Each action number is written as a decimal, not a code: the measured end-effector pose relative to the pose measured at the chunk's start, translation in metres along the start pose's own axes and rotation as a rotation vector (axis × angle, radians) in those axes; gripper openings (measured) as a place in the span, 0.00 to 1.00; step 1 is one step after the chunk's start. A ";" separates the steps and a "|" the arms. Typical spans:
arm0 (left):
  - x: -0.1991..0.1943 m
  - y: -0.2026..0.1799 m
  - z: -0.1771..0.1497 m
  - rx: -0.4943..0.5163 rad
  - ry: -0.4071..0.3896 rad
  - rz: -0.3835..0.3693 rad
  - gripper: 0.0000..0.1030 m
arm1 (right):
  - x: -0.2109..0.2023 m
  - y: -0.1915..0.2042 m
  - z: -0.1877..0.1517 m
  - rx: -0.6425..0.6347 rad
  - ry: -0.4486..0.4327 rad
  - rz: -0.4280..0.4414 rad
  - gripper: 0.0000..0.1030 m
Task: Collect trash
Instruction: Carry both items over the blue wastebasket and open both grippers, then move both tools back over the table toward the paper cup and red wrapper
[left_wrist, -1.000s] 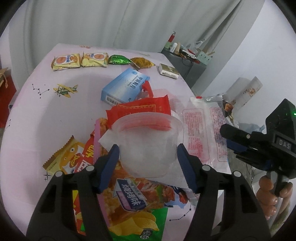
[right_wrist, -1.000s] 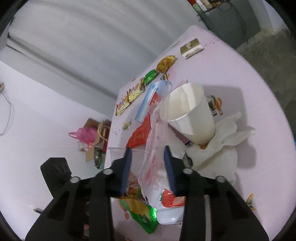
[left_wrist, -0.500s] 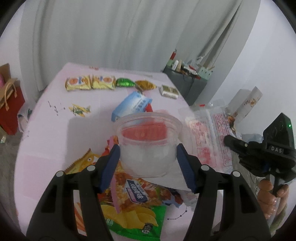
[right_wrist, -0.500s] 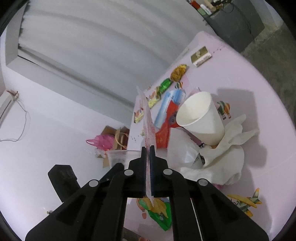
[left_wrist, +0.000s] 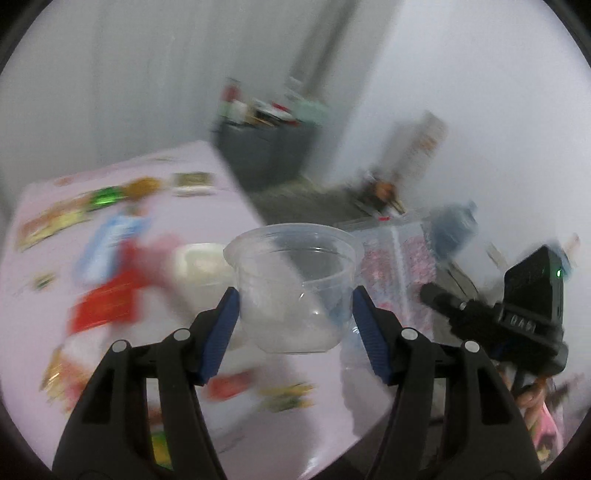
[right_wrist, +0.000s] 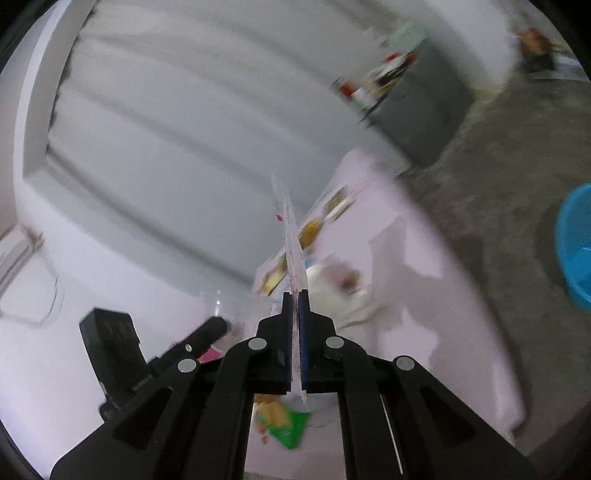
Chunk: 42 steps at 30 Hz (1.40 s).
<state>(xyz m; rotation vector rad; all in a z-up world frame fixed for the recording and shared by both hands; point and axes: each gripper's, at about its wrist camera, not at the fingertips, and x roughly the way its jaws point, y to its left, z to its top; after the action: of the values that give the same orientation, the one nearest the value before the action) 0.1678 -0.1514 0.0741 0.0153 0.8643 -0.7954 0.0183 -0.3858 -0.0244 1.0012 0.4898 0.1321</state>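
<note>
My left gripper (left_wrist: 294, 299) is shut on a clear plastic cup (left_wrist: 293, 284) and holds it upright above the pink table (left_wrist: 44, 258). My right gripper (right_wrist: 294, 295) is shut on a thin clear plastic wrapper with red print (right_wrist: 291, 236), seen edge-on and standing up from the jaws. The same wrapper (left_wrist: 402, 266) shows flat in the left wrist view, right of the cup. Snack wrappers (left_wrist: 107, 302) and a white paper cup (right_wrist: 325, 284) lie blurred on the table.
A blue bin (right_wrist: 576, 251) stands on the grey floor at the right. A dark grey cabinet (left_wrist: 266, 151) with small items on top stands beyond the table's far corner. The right gripper's body (left_wrist: 517, 317) is close at the left gripper's right.
Both grippers have swung right, away from the table's middle, carrying the cup and the wrapper. The views are now motion-blurred, and the blue bin has come into the right wrist view.
</note>
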 end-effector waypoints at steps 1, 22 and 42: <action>0.020 -0.020 0.006 0.026 0.038 -0.020 0.57 | -0.010 -0.016 0.002 0.031 -0.026 -0.017 0.03; 0.383 -0.247 -0.052 0.214 0.546 -0.065 0.82 | -0.061 -0.343 0.045 0.668 -0.229 -0.459 0.15; 0.255 -0.209 -0.007 0.215 0.299 -0.272 0.83 | -0.111 -0.249 0.018 0.372 -0.291 -0.749 0.76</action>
<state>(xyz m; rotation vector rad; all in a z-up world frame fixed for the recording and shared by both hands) 0.1293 -0.4573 -0.0439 0.2148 1.0726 -1.1593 -0.0998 -0.5707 -0.1872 1.1125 0.6025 -0.7883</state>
